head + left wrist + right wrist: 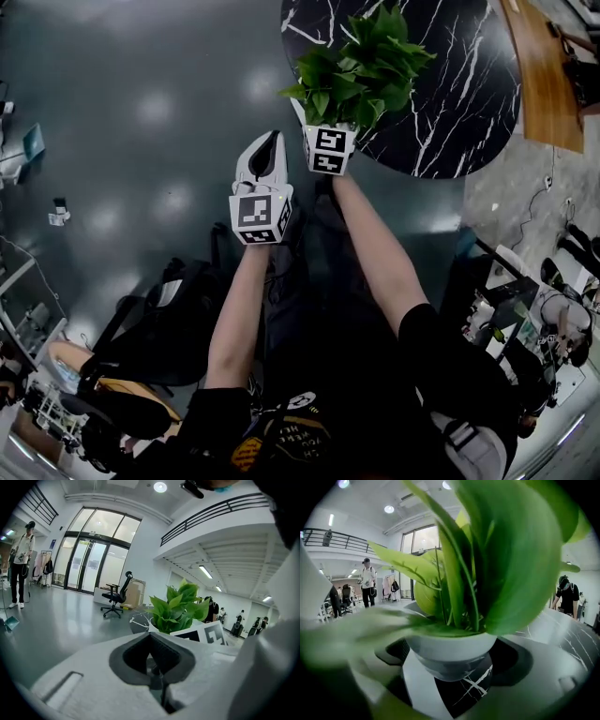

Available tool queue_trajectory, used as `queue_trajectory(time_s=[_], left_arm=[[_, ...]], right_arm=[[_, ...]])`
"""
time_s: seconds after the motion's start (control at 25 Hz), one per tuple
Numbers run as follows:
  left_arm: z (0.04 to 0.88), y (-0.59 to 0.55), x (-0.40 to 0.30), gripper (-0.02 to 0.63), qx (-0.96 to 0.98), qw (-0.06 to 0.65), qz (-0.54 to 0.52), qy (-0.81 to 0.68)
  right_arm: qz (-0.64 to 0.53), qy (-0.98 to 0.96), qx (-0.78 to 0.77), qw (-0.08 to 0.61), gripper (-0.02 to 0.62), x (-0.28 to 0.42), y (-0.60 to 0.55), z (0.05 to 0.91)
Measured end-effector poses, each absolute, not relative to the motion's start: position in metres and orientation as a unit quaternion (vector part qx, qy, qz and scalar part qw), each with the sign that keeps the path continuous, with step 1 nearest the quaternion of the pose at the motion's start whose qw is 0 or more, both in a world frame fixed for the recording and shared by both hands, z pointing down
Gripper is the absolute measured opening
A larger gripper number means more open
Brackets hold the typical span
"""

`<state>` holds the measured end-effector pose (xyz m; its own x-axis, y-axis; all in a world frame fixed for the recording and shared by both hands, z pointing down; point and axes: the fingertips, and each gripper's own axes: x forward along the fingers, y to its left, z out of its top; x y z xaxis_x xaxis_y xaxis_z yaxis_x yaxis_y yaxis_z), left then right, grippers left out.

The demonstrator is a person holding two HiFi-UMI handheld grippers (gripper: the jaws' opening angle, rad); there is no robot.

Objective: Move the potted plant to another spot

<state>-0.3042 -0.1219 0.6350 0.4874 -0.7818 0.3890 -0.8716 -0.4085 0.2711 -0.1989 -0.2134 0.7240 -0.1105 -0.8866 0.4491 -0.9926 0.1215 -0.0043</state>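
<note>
On your right gripper [328, 131] the fingers stand wide apart, the pot [450, 651] between them, unpressed; your left gripper [267, 150] is closed on nothing.

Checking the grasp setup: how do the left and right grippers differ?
The left gripper has shut, empty jaws; the right gripper has jaws wide apart around the pot. The left one hangs over the floor; the right reaches over the table edge. Both carry a marker cube.

One potted plant [361, 70], two tools [269, 150] [328, 150]
</note>
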Motion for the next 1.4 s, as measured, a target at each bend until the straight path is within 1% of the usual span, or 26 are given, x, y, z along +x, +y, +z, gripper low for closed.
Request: queue_trajectory(time_s=[0.08, 0.44, 0.68, 1.04, 1.24, 1.4], left_arm=[[0.636, -0.123, -0.307, 0.003, 0.833, 0.224, 0.099, -0.495], [0.636, -0.134, -0.298, 0.004, 0.843, 0.214, 0.106, -0.482], [0.649, -0.142, -0.259, 0.004, 0.857, 0.209, 0.115, -0.456], [0.668, -0.143, -0.168, 0.005, 0.864, 0.217, 0.143, -0.431], [0.665, -0.142, -0.1, 0.004, 0.872, 0.209, 0.155, -0.415], [0.658, -0.14, -0.026, 0.004, 0.88, 0.202, 0.164, -0.396]], right_arm=[[0.152, -0.72, 0.653, 0.177, 0.494, -0.195, -0.214, 0.727], [0.156, -0.728, 0.644, 0.175, 0.493, -0.198, -0.212, 0.723], [0.16, -0.73, 0.638, 0.184, 0.492, -0.176, -0.207, 0.721], [0.167, -0.721, 0.645, 0.19, 0.492, -0.095, -0.192, 0.724], [0.18, -0.709, 0.653, 0.2, 0.492, -0.02, -0.179, 0.726], [0.193, -0.688, 0.668, 0.207, 0.492, 0.057, -0.163, 0.725]])
